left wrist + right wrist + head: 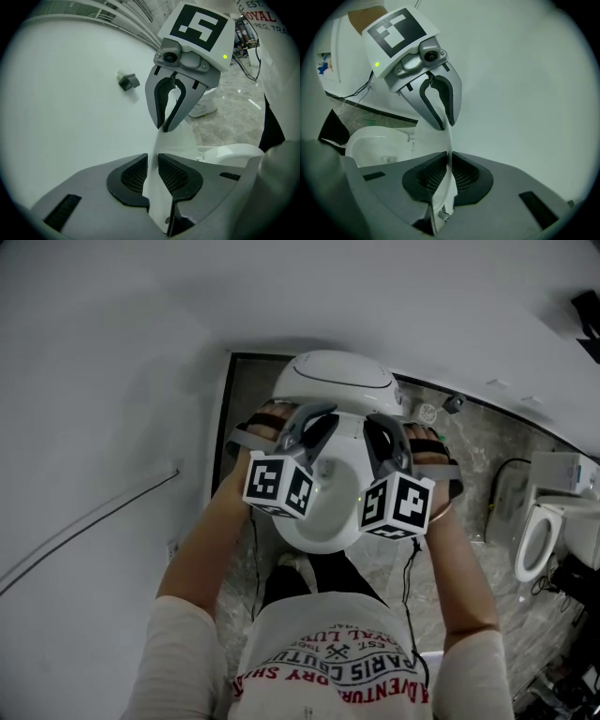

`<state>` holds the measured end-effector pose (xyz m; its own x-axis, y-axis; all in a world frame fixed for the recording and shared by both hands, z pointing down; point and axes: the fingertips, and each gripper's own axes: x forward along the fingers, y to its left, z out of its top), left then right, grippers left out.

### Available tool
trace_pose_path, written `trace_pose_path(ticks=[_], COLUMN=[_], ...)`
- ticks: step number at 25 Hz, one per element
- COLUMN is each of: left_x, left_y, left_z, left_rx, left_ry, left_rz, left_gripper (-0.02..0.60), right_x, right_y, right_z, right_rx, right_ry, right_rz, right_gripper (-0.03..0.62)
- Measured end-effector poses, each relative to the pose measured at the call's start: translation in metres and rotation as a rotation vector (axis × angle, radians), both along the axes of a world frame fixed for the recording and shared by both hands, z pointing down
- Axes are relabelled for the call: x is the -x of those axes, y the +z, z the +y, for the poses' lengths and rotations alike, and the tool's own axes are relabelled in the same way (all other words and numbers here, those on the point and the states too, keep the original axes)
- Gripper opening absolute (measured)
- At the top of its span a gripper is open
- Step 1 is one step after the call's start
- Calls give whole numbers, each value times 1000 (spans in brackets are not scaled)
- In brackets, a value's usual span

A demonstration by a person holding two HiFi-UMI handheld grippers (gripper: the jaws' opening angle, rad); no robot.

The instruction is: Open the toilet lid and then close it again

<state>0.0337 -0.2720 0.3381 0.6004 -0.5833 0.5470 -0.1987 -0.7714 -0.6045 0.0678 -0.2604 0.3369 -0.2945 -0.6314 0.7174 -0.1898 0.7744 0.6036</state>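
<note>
The white toilet lid point(328, 507) stands raised off the bowl, below the rounded tank top point(337, 381). My left gripper point(314, 427) and right gripper point(382, 432) clamp its rim from opposite sides, marker cubes toward me. In the left gripper view the thin lid edge point(174, 140) runs between my left gripper's point(153, 164) pads, with the right gripper point(165, 126) facing it on the same edge. The right gripper view mirrors this: the lid point(433, 140) sits between the right gripper's point(450, 164) pads, and the open bowl point(375, 145) lies below.
A white wall point(94, 427) curves close on the left, with a small dark fitting point(127, 80) on it. Marble floor point(469, 484) lies to the right, with a second toilet point(539, 540), a box point(558, 470) and cables. The person's shoe point(206, 108) stands beside the bowl.
</note>
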Motion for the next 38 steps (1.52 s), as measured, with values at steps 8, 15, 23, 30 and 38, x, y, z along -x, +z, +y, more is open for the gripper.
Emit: trace_pose_path(ticks=[8, 15, 23, 30, 38], left_x=[-8, -12, -14, -13, -10], left_y=[3, 10, 15, 20, 13], left_z=[-40, -68, -93, -103, -97], left_rx=[23, 50, 85, 116, 65], left_ry=[-29, -39, -64, -60, -64], left_rz=[9, -31, -10, 6, -29], left_gripper=[80, 83, 89, 92, 97], right_x=[-8, -12, -14, -13, -16], right_y=[2, 8, 13, 16, 9], right_z=[-40, -67, -91, -103, -96], right_rx=[-1, 19, 14, 60, 62], right_ry=[-17, -18, -16, -17, 25], right_rz=[-38, -54, -69, -102, -218], right_gripper=[29, 29, 31, 29, 31])
